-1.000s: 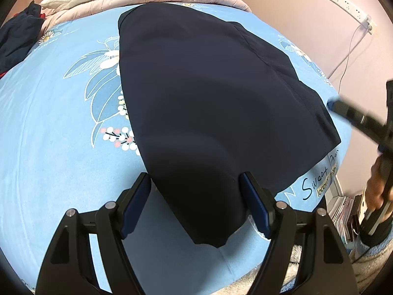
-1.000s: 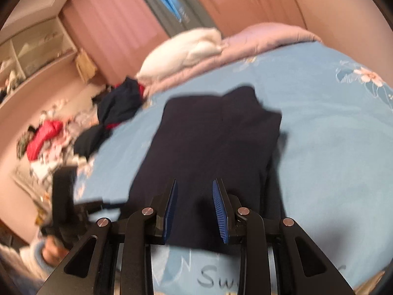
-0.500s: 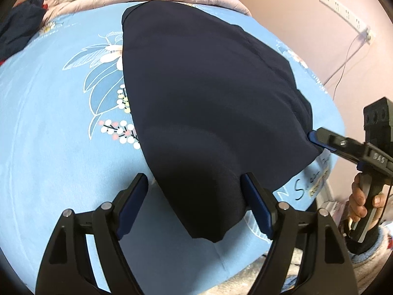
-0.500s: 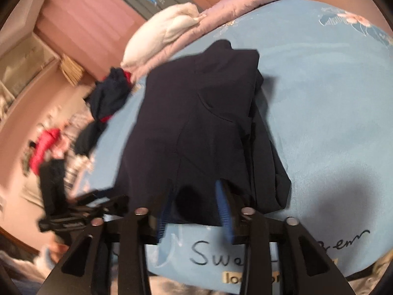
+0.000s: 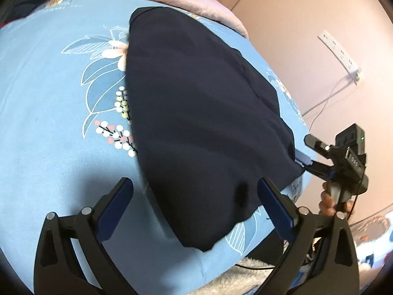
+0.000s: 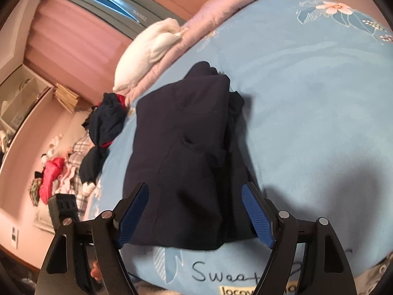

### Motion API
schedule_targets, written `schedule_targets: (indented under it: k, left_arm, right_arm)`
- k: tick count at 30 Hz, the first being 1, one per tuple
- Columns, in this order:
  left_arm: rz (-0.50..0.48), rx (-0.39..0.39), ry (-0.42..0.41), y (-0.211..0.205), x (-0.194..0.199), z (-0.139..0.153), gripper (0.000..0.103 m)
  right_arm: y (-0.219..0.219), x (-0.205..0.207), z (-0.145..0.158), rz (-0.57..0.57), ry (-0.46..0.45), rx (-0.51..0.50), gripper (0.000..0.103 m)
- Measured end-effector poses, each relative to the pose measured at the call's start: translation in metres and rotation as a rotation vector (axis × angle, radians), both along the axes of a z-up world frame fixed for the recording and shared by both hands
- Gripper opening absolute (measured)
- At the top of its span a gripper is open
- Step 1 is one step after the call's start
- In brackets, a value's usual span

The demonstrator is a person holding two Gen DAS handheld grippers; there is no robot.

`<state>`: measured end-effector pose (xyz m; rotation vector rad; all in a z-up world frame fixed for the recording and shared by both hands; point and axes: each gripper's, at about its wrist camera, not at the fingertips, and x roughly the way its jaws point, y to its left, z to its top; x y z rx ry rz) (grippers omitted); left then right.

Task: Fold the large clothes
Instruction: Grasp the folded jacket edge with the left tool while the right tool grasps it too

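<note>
A dark navy garment [image 5: 201, 113] lies folded in a long strip on the blue floral bed [image 5: 49, 103]. It also shows in the right wrist view [image 6: 186, 157]. My left gripper [image 5: 196, 204] is open and empty, its fingers on either side of the garment's near corner, just above it. My right gripper [image 6: 196, 211] is open and empty, its jaws wide on either side of the garment's near hem. The right gripper also shows in the left wrist view [image 5: 307, 152], at the garment's right edge by the bed's side.
A white pillow [image 6: 152, 49] and pink quilt [image 6: 221, 5] lie at the bed's head. A pile of dark and red clothes [image 6: 105, 120] sits at the far bed edge. A power strip [image 5: 341, 56] and cable hang on the wall.
My right gripper has opened wide and moved in to the garment's near hem. My left gripper has come lower and closer to the garment's corner.
</note>
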<state>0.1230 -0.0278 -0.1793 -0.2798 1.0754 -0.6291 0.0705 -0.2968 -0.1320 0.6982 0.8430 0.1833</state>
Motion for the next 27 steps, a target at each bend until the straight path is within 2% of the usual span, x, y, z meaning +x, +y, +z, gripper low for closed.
schedule_targets:
  k: [7, 10, 14, 27]
  left_arm:
    - [0.028, -0.097, 0.086, 0.012, 0.023, -0.011, 0.101]
    - [0.04, -0.124, 0.115, 0.015, 0.032, -0.018, 0.102]
    - [0.049, -0.141, 0.122, 0.016, 0.041, -0.022, 0.102]
    - [0.005, -0.153, 0.121, -0.001, 0.071, -0.025, 0.102]
  right_arm:
    - [-0.009, 0.023, -0.013, 0.011, 0.061, 0.074, 0.088]
    - [-0.01, 0.031, -0.017, 0.035, 0.088, 0.086, 0.098]
    - [-0.01, 0.043, -0.025, 0.058, 0.136, 0.091, 0.098]
    - [-0.011, 0.067, -0.029, 0.189, 0.173, 0.107, 0.101]
